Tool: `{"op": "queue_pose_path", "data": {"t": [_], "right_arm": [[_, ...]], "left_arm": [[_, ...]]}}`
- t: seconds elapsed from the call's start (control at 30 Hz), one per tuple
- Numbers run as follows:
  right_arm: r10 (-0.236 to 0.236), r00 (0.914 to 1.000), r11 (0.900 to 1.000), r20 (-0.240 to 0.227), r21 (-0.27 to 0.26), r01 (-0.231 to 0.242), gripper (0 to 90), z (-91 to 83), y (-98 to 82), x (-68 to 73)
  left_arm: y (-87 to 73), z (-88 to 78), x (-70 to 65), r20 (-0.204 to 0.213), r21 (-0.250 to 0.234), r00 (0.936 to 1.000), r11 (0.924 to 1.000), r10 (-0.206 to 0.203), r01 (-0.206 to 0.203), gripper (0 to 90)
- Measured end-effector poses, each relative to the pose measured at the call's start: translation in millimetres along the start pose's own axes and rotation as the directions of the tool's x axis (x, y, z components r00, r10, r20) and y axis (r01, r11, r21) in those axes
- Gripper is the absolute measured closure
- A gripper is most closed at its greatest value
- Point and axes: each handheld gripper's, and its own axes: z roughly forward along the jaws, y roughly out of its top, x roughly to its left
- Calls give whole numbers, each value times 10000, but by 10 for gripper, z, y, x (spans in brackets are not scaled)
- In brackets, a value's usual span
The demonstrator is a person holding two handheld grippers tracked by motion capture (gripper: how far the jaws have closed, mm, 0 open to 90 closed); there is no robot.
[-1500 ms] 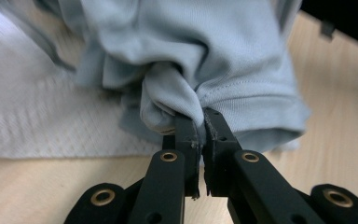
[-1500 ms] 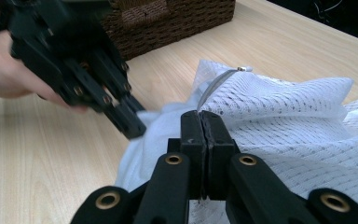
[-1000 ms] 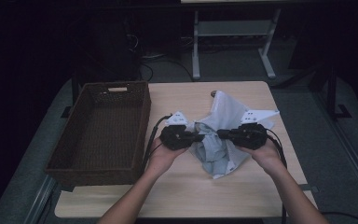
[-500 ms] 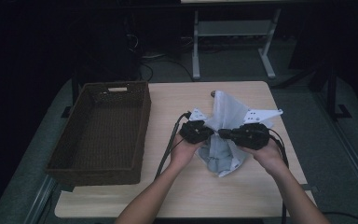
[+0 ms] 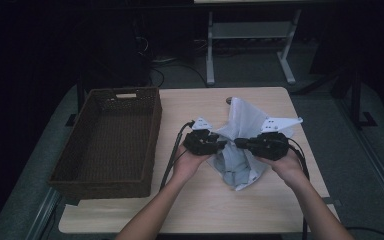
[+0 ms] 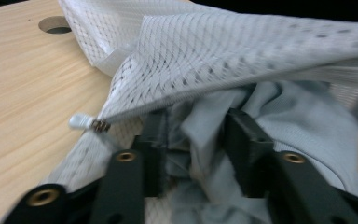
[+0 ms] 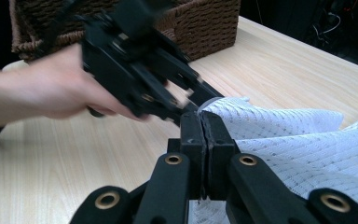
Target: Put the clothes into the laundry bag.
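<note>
A white mesh bag point(image 5: 245, 117) lies on the wooden table point(image 5: 195, 205) with grey cloth point(image 5: 235, 167) bunched at its near end. My left gripper point(image 5: 221, 144) reaches into the bag's mouth from the left. In the left gripper view its jaws stand open around a fold of the grey cloth point(image 6: 279, 116), under the mesh bag's point(image 6: 205, 51) zipped edge and zipper pull point(image 6: 81, 122). My right gripper point(image 7: 201, 122) is shut on the mesh bag's point(image 7: 279, 135) edge and holds it up. The left gripper point(image 7: 191, 100) sits just ahead of it.
A dark woven basket point(image 5: 152, 125) stands on the left half of the table, close to the left hand. A round cable hole point(image 5: 228, 101) sits in the tabletop behind the bag. Bare wood lies in front of the hands.
My left gripper has moved right, from the bag's left side to its mouth, close to the right gripper. The right gripper has kept its hold on the mesh.
</note>
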Motion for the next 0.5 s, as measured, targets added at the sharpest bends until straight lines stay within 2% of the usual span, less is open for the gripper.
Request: {"op": "queue_pose_path", "data": {"t": [0.13, 0.3, 0.43, 0.5], "right_arm": [[21, 10000, 10000, 44, 47, -22, 876, 13, -13, -7], [67, 10000, 9999, 66, 108, -68, 876, 28, -30, -16], [26, 9999, 9999, 106, 126, -28, 876, 34, -36, -21], [48, 9999, 9999, 110, 130, -50, 876, 37, -38, -25]], "left_arm": [[-46, -175, -35, 172, 83, 9998, 9999, 114, -115, 464], [-214, -318, -113, 440, 283, 9988, 9993, 213, -226, 416], [-364, -259, -163, 806, 893, 9962, 9951, 344, -415, 384], [-426, -156, -184, 1113, 1370, 9929, 9889, 431, -583, 369]]}}
